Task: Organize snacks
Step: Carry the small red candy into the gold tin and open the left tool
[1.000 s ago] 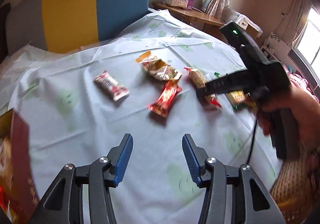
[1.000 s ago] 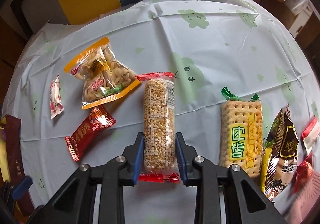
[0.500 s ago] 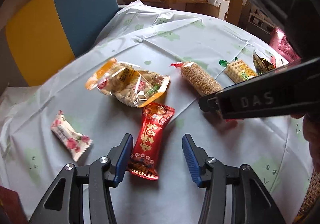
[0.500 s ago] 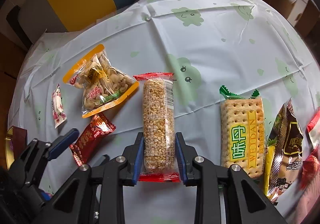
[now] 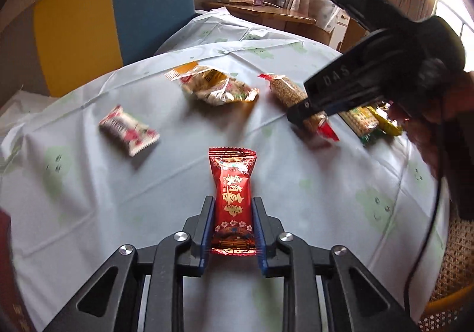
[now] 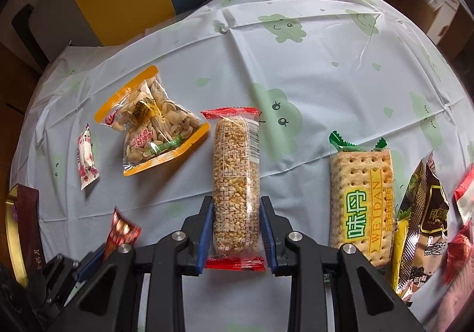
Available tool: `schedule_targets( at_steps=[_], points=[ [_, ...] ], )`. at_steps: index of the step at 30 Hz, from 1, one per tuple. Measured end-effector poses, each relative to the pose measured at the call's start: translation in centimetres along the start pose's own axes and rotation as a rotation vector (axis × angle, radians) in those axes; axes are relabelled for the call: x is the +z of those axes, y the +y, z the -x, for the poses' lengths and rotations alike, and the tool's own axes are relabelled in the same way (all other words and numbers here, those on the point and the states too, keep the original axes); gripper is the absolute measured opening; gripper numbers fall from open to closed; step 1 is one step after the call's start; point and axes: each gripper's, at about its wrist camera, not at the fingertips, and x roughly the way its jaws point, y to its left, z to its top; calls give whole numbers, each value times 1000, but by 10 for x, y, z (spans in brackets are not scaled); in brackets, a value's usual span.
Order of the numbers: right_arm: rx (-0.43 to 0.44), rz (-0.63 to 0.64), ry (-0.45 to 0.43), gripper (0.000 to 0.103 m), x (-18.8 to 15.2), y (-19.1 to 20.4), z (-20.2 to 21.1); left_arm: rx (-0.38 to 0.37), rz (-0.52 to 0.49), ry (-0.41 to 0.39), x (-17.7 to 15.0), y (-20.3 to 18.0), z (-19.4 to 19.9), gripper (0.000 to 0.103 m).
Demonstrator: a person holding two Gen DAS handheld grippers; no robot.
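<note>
Gripping: left hand-held gripper pinches red candy packet, lifted above tabletop.
R side: right hand-held gripper clamps puffed-grain bar, lying on tabletop btwn seed bag & cracker pack.

- We see the red candy in the right wrist view only as a blur, its lower end behind the left gripper.
- The red wrappers at that view's right edge are blurred and cut off.
- The dark box is cut by the left edge.
</note>
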Motion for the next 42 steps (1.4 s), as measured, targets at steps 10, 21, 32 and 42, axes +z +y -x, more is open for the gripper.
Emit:
schedule_targets(
  at_steps=[10,21,32,42],
  points=[
    [45,4,-4,30,-6,3,5,-61,214,-48,-72,29,71,24],
    [57,-17,-11,30,-15,-4,9,-47,325,-175,-107,66,159,24],
    [74,-36,-80,30,-13,-9,29,65,534,-307,-124,154,219,24],
    [62,-50,-86,30,-14,-12,33,226,715,-219,-142,242,207,24]
  ],
)
